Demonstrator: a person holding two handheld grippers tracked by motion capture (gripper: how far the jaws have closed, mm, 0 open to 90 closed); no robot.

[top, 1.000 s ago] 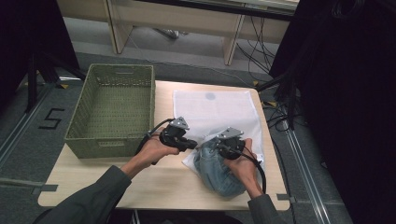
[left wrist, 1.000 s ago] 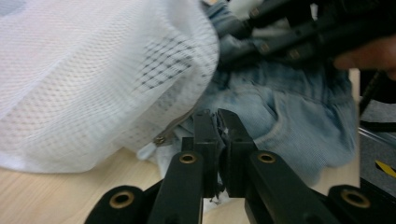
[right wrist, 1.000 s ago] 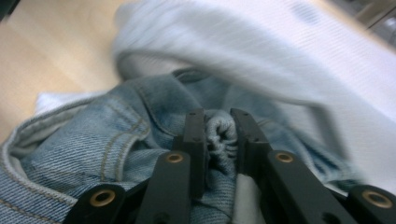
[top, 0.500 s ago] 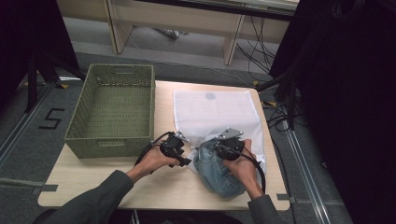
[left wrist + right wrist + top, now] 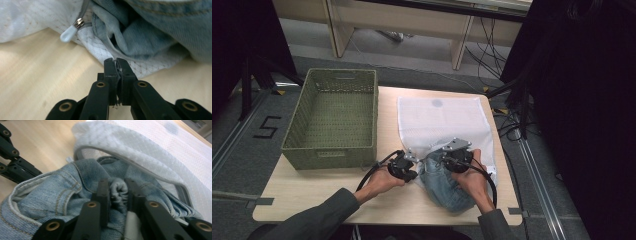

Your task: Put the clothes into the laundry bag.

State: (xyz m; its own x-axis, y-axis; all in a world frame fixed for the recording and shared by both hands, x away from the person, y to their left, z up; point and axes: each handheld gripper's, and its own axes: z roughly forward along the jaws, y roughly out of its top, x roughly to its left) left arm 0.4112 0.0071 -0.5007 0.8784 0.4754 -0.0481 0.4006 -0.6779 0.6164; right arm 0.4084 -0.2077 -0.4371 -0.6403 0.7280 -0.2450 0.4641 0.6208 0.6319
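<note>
At the table's (image 5: 327,192) six-o'clock edge, blue jeans (image 5: 447,185) sit half inside the mouth of a white mesh bag (image 5: 437,120). The right gripper (image 5: 117,187) is clamped on a bunched fold of the denim. The left gripper (image 5: 116,62), at nine o'clock of the jeans, has just snapped together on the bag's lower edge. A green basket (image 5: 334,117) stands at ten o'clock

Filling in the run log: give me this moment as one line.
left gripper: shut on mesh bag edge | right gripper: shut on jeans | jeans partly in bag | basket beside
</note>
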